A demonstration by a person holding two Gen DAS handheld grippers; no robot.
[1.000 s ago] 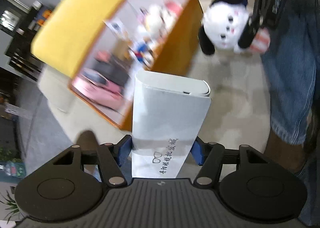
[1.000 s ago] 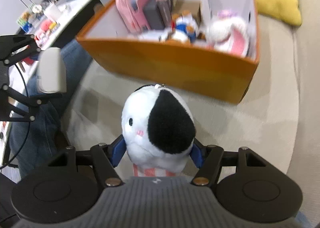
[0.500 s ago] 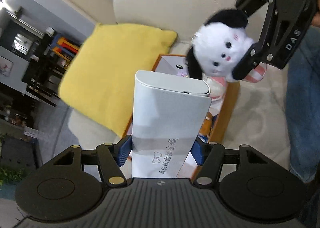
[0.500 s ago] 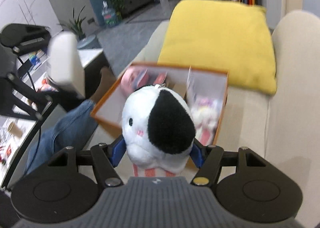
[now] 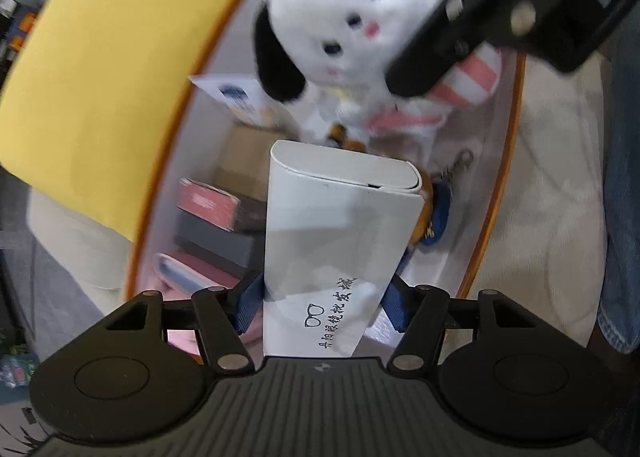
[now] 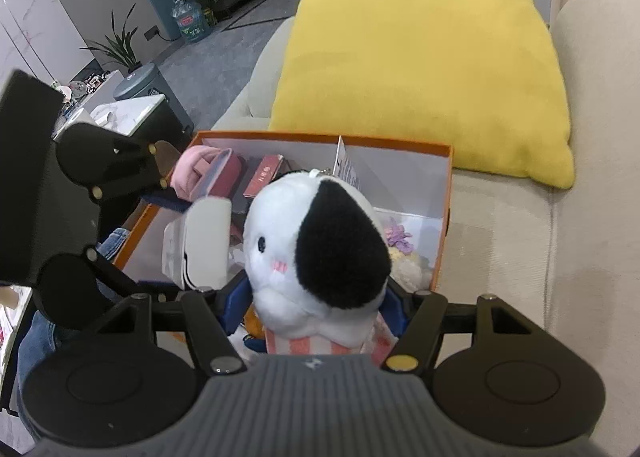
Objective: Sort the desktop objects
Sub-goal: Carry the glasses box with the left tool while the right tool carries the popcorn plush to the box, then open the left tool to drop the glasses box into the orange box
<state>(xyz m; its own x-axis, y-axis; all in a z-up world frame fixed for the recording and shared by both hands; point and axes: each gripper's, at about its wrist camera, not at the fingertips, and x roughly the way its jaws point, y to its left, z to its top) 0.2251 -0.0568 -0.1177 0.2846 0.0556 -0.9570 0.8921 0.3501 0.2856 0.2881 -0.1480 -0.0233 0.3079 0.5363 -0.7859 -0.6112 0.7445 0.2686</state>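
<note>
Two grippers: both hang over the orange box (image 6: pixel 447 193) on the sofa.
Left gripper (image 5: pixel 322 295): grips the white case (image 5: pixel 340 225).
Right gripper (image 6: pixel 314 305): grips the plush dog (image 6: pixel 316 253).
Danger: they are close, so they might bump.
Box: crowded, so a dropped thing might roll out.

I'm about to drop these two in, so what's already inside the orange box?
Inside the orange box: a pink case, dark and red boxes, a leaflet, a purple flower piece and a keychain. The held plush dog and white glasses box hide the middle of the floor.
</note>
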